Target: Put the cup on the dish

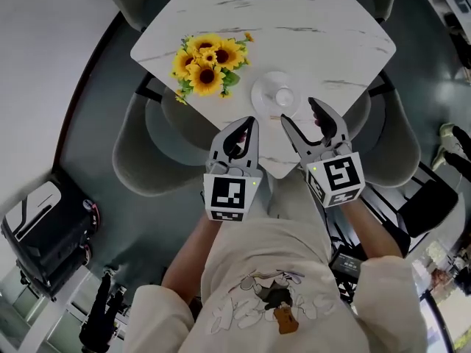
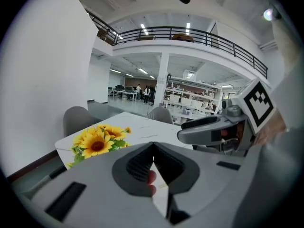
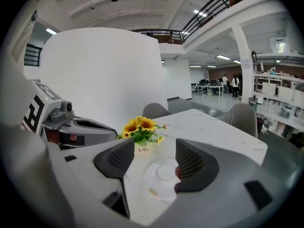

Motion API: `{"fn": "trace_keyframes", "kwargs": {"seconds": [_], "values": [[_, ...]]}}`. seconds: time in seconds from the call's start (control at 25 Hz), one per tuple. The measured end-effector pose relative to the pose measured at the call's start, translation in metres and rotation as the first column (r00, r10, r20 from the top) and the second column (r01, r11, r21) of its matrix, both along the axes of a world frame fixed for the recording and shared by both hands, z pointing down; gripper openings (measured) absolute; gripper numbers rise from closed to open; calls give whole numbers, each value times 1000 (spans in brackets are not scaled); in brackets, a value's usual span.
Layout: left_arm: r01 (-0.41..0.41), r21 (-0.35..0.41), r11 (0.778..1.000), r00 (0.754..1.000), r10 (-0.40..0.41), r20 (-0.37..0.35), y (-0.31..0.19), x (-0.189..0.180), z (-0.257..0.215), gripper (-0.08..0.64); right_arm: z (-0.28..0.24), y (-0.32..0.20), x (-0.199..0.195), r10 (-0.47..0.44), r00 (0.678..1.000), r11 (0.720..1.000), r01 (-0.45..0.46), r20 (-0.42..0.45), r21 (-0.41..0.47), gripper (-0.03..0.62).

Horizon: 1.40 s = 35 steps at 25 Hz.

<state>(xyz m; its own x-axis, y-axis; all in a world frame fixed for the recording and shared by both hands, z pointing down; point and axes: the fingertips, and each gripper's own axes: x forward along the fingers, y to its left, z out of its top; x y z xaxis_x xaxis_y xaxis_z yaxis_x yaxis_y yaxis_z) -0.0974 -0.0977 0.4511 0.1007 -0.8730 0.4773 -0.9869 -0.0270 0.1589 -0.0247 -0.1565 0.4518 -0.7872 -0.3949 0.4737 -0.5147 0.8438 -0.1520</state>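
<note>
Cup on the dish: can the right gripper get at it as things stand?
Probably yes: the right gripper, jaws apart, faces the cup on the dish with nothing between; the sunflowers stand aside.

Glossy white dish (image 1: 260,95), smooth marble-veined tabletop (image 1: 324,35).

Bright, even ceiling light; fisheye warping and dark vignettes at gripper-view edges.

From overhead we look steeply down on the table (image 1: 309,20); our two gripper views skim low across it, both sharing the sunflowers (image 1: 207,63).
</note>
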Motion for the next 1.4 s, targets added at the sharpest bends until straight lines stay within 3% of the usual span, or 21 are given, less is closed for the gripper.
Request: {"fn": "trace_keyframes", "kwargs": {"seconds": [0.2,0.48,0.8,0.88,1.2,1.28,1.4], "values": [[12,-3,1000,1000,-12,-25,4,3,-15,3,-11,15,5,-3,1000,996,6,27,-90,273],[18,-4,1000,999,-18,-49,11,5,-33,3,-38,15,16,22,999,996,-17,50,-86,273],[12,44,999,996,-8,-85,8,19,-71,3,-64,23,18,12,998,996,-6,64,-88,272],[14,47,999,996,-10,-92,8,21,-77,3,-70,25,18,20,997,995,-12,78,-102,217],[35,55,998,989,-27,-145,18,22,-106,3,-108,33,6,-25,992,996,34,122,-77,209],[37,55,998,989,-29,-144,21,22,-111,3,-114,41,4,-31,990,996,42,134,-75,145],[32,53,998,989,-24,-144,22,21,-116,3,-123,49,1,-36,987,994,51,157,-93,141]]}}
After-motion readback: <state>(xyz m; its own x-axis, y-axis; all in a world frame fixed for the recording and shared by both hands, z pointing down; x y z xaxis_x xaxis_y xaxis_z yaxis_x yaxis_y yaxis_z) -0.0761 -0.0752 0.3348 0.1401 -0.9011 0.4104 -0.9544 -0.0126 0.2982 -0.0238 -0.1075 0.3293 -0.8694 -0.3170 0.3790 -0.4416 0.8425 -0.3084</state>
